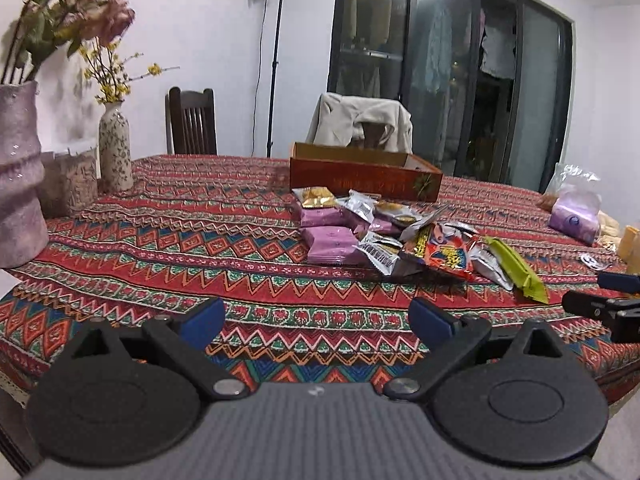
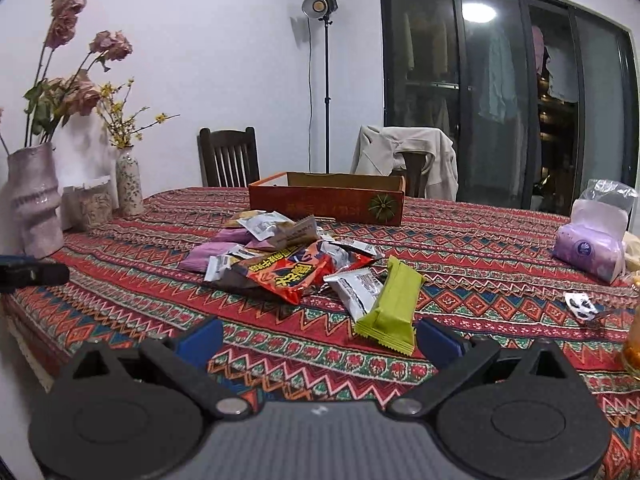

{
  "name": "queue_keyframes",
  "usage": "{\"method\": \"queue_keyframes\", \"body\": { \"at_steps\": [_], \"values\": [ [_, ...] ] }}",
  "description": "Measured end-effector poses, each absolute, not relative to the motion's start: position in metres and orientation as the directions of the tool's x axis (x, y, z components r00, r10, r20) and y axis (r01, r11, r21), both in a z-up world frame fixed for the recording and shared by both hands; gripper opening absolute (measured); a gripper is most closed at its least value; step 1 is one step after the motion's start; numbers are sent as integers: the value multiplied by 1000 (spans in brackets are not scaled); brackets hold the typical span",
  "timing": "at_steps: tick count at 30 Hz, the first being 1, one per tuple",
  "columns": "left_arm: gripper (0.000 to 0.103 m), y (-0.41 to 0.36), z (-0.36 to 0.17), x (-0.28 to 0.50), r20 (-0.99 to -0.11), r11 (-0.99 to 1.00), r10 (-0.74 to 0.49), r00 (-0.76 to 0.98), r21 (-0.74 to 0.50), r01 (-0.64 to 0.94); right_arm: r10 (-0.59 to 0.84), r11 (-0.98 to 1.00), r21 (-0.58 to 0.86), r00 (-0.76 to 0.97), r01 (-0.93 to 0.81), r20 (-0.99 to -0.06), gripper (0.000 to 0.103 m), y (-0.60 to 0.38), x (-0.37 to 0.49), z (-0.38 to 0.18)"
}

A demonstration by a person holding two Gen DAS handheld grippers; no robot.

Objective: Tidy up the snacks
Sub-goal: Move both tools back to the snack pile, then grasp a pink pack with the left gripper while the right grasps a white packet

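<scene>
A: What's nearest in the two wrist views?

B: Both tools. The left gripper hangs over the near edge of the patterned tablecloth, jaws spread wide with nothing between them. The right gripper is the same: released, empty, above the cloth.

A: Can either one see the other?

B: Yes. The right one's dark tip pokes into the left wrist view at the far right edge, and the left one's tip shows at the left edge of the right wrist view.

A: Where are the snacks?

B: In a loose pile mid-table, just beyond the grippers. Closest to the right gripper is a green packet, lying partly on a silver packet. Behind those is a red bag with yellow lettering, then purple packets and more silver ones, overlapping.

A: And past the pile?

B: An open orange box, just behind the heap and near the table's far edge. Off to the right sits a purple tissue pack. At the left stand a pink vase and a slimmer patterned vase, both holding flowers.

A: Farther still?

B: A dark wooden chair, another chair draped with a beige jacket, a lamp on a stand and dark glass doors.
</scene>
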State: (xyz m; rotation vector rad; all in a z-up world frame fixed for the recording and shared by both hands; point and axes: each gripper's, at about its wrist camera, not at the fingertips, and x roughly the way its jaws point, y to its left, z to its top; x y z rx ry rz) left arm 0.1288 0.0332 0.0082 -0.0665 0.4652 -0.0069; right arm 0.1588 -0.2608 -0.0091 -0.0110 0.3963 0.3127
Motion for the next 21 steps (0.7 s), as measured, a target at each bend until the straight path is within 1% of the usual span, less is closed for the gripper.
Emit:
{"method": "queue_keyframes", "body": {
  "at_steps": [7, 15, 18, 20, 21],
  "values": [
    [100, 31, 4, 173, -480, 997, -23, 877, -74, -15, 286, 957, 75, 871, -280, -399, 103, -263, 197, -10],
    [98, 27, -2, 240, -505, 996, -37, 862, -88, -9, 299, 954, 89, 870, -287, -393, 103, -254, 237, -4],
    [95, 28, -4, 268, -499, 995, -39, 866, -96, -11, 301, 953, 85, 863, -292, -406, 102, -251, 250, -5],
    [87, 28, -7, 288, -512, 995, -38, 858, -98, -14, 288, 957, 86, 862, -279, -417, 101, -251, 260, -6],
    [87, 28, -9, 297, -520, 995, -44, 853, -99, -9, 285, 958, 91, 861, -273, -422, 99, -252, 266, -6]
  ]
}}
